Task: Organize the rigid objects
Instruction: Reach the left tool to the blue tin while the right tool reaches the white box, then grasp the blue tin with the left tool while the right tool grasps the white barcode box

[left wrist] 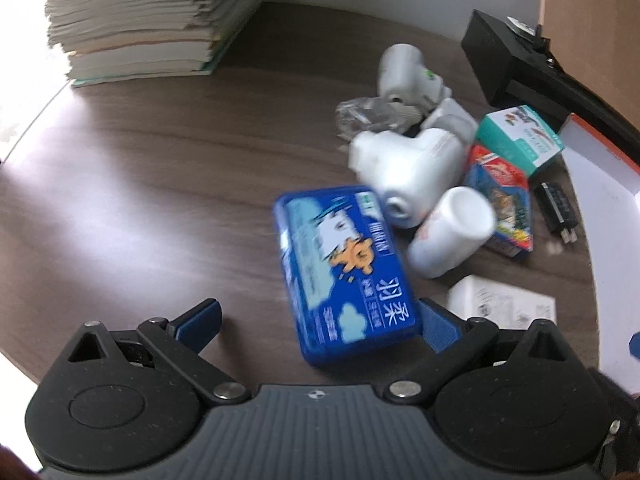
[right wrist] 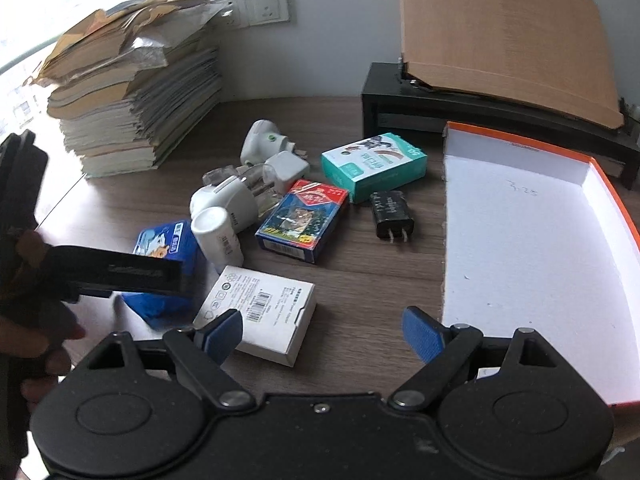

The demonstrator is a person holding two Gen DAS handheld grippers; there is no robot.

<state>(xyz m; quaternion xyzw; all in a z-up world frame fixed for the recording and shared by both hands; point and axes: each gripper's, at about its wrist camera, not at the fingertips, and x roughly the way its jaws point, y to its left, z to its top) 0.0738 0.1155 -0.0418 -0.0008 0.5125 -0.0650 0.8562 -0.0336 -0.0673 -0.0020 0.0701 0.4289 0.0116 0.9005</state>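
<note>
Two tools are out over a cluttered bench (right wrist: 360, 280), and neither one grips anything. On your far left sits the paper stack (right wrist: 136, 104), well clear of the work. Next comes your left tool (left wrist: 316, 320), fingers spread wide, with the blue pack (left wrist: 344, 272) lying between them; its near end sits right against the right-hand pad and well apart from the left-hand one. The left view is blurred, so you cannot tell whether that pad truly touches. If you close from here, the one pad would likely meet the pack first and push or twist it instead of pinching it, and it could skid into the white bottle (left wrist: 452, 232) lying just beside it. That bottle is round and on its side, so a nudge may send it rolling into the white plugs (left wrist: 404, 168) behind.

Further right, the white box (right wrist: 260, 312) lies close in front of your right tool (right wrist: 320, 332), which is also spread wide and empty. Beyond it are the card box (right wrist: 302, 220), the green box (right wrist: 372, 166) and the black charger (right wrist: 390, 210), all loose. Far right stands the orange-edged tray (right wrist: 448, 200), with nothing in it, probably where everything belongs. Watch its raised wall: a low carry could catch the pack on that edge.
</note>
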